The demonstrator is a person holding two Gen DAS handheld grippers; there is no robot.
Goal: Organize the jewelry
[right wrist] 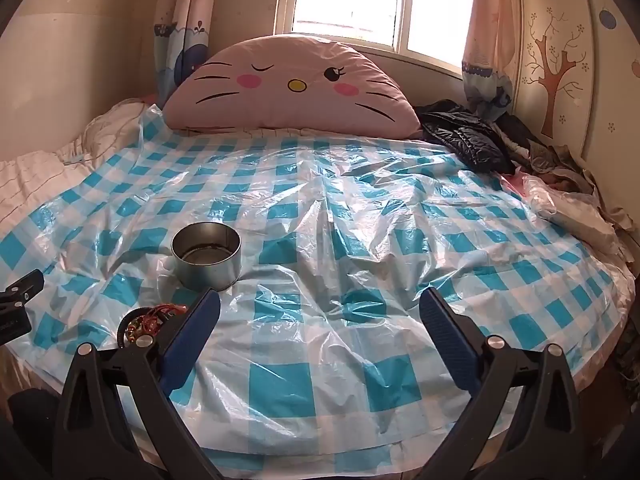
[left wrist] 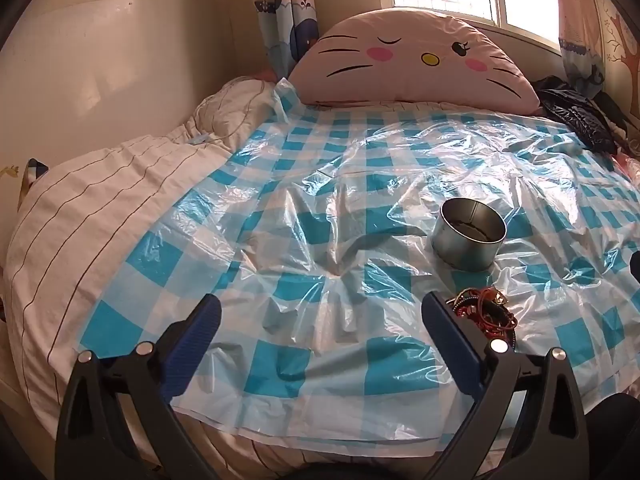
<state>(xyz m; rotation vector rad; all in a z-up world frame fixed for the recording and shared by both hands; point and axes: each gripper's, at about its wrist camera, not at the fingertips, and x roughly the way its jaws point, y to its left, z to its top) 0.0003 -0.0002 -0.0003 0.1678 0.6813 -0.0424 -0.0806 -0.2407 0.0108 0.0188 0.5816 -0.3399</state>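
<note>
The left gripper [left wrist: 320, 314] has its 2 blue fingers spread wide, with nothing between them. The right gripper [right wrist: 320, 310] is spread wide too and also holds nothing. Both hang above the blue checked plastic sheet [right wrist: 360, 240] on the bed. The round metal tin [left wrist: 472, 238] stands upright and open on this sheet. The jewelry pile [left wrist: 486, 314], red and dark pieces tangled together, lies just in front of the tin, nearer to the cameras, beside the left gripper's right finger. Behind the tin, well apart, a pink cat-face cushion [right wrist: 292, 80] leans under the window.

Glossy crinkled plastic sheet [left wrist: 320, 208], shiny metal tin [left wrist: 472, 240], matt cloth pillow [left wrist: 408, 60]
</note>
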